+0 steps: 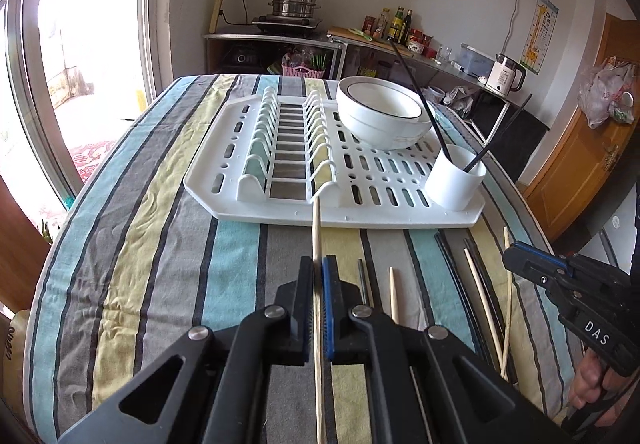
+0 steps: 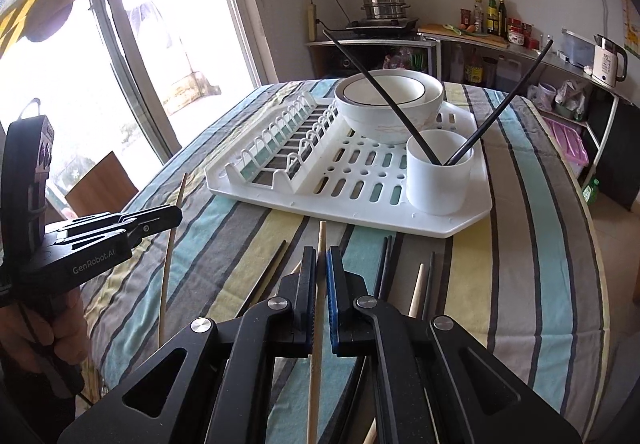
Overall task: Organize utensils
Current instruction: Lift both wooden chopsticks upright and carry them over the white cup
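While both level above the cloth, left gripper [image 1: 319, 272] and right gripper [image 2: 321, 264] each pinch a wooden chopstick [image 1: 316, 232].

Words you can read on the tools

The right tongs [image 1: 520, 256] have white letters "DAS" on their black arm, seen from the left wrist view. The left tongs [image 2: 176, 216] say "GenRobot.AI" in small pale letters on their black side, seen from the right wrist view. The white kettle [image 2: 608, 62] shows a small "55" on its front. The wall poster [image 1: 540, 32] print is too small to read.
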The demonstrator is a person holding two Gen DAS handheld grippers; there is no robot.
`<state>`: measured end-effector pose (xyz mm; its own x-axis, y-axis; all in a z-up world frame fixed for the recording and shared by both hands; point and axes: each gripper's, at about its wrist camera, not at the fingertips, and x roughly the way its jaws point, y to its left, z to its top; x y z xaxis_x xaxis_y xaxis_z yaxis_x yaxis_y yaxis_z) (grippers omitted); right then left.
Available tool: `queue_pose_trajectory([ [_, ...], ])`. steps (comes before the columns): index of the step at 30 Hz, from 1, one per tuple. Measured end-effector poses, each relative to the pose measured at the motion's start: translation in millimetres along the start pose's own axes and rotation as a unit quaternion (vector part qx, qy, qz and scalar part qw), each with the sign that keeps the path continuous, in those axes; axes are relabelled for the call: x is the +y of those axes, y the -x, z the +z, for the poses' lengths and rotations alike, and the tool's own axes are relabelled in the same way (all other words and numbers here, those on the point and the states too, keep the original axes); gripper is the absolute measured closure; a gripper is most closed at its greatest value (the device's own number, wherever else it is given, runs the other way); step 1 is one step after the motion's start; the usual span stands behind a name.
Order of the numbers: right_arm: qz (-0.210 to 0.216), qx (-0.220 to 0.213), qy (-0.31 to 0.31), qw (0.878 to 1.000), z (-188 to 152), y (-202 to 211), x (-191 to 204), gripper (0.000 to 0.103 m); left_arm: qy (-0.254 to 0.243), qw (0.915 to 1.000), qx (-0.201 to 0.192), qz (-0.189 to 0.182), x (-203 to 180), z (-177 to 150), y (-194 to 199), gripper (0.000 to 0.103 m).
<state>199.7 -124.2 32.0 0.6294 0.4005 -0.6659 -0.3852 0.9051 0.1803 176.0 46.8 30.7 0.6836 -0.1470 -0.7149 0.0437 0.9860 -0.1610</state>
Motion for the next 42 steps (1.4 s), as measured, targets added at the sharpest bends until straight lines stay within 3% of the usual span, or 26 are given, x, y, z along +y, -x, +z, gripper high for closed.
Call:
queue_pose_trajectory([
  [9, 0.009, -0.053, -0.002, 0.999, 2.9, 40.3, 2.6, 0.098, -0.016, 0.9985, -0.047, -0.022, -8.4, 1.4, 43.1, 0.098],
  [26, 0.013, -0.102, -0.008, 0.995, -1.9, 79.2, -5.1, 0.098, -0.037, 0.9954, -0.08, -0.038, -18.4, -1.8, 77.9, 0.099],
  [42, -0.033, -0.136, -0.021, 0.99, 24.3, 103.9, -44.6, 0.098, -0.076, 0.9912, -0.072, -0.08, -60.1, 35.5, 60.2, 0.099],
])
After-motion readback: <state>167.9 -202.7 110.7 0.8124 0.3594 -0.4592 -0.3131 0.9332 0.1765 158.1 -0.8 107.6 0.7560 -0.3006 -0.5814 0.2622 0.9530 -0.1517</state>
